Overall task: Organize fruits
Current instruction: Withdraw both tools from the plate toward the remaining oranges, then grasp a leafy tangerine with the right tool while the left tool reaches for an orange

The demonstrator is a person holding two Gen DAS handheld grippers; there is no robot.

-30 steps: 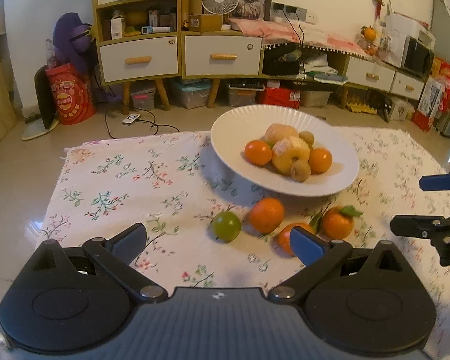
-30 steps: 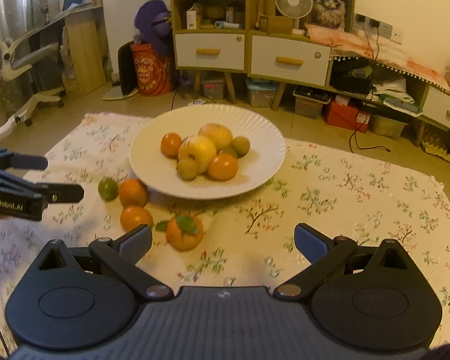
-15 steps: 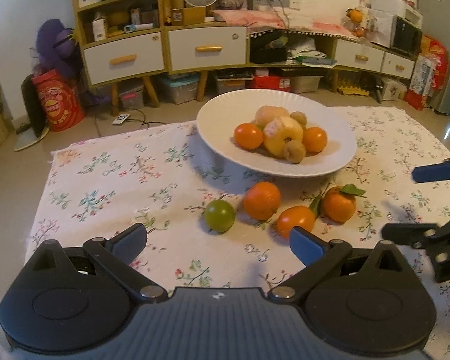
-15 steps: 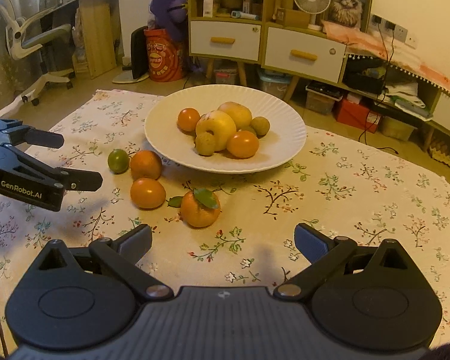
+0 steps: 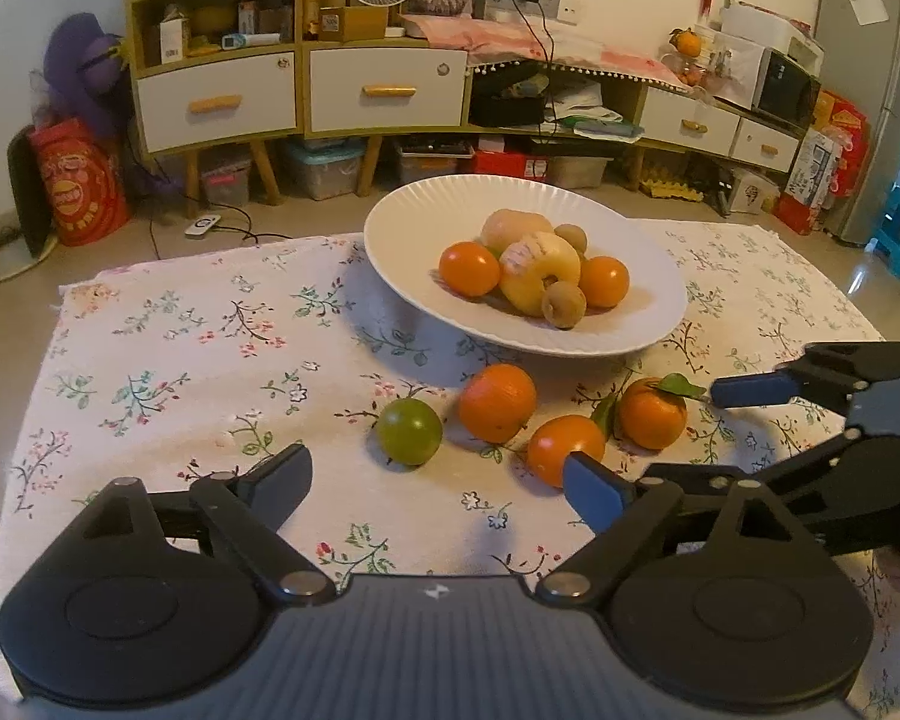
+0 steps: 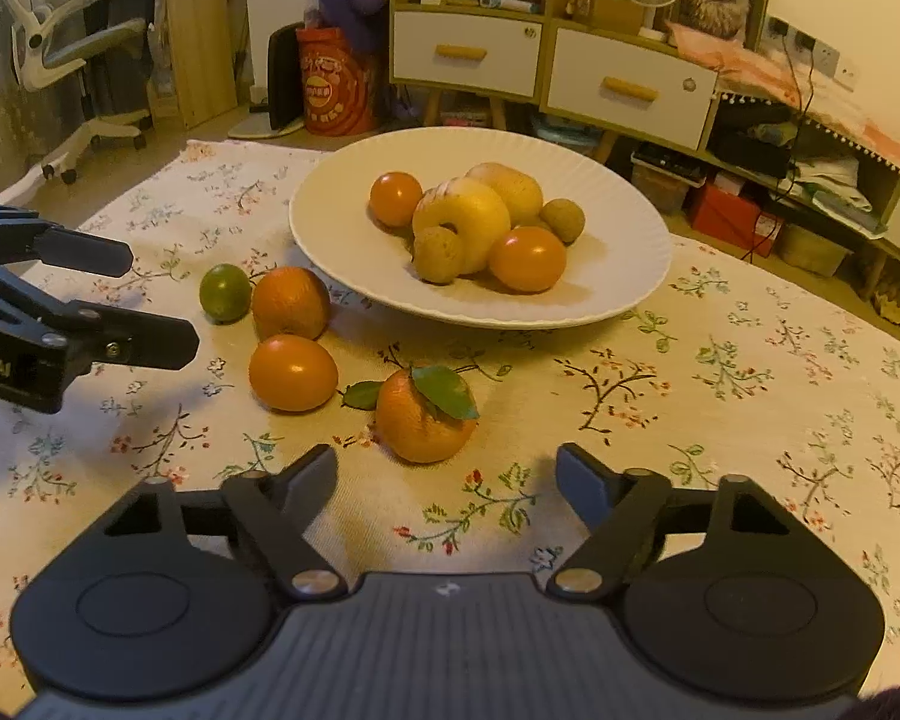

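A white plate (image 5: 414, 222) (image 6: 330, 204) on the floral cloth holds oranges, yellow apples and small brown fruits. In front of it lie a green lime (image 5: 409, 432) (image 6: 225, 293), a rough orange (image 5: 497, 402) (image 6: 291, 303), a smooth orange (image 5: 564, 450) (image 6: 293, 372) and a leafy tangerine (image 5: 652, 413) (image 6: 425, 417). My left gripper (image 5: 444, 480) is open and empty, just short of the lime and the smooth orange. My right gripper (image 6: 447, 477) is open and empty, with the leafy tangerine just ahead between its fingertips.
The floral cloth (image 5: 180, 348) covers a low table. Behind it stand drawer cabinets (image 5: 294, 90), boxes on the floor and a red bag (image 5: 84, 186). An office chair (image 6: 72, 54) stands at the far left in the right wrist view. Each gripper shows at the edge of the other's view.
Both grippers have moved forward and lower toward the loose fruit. The right gripper has closed in on the leafy tangerine. Both stay open and no fruit has moved.
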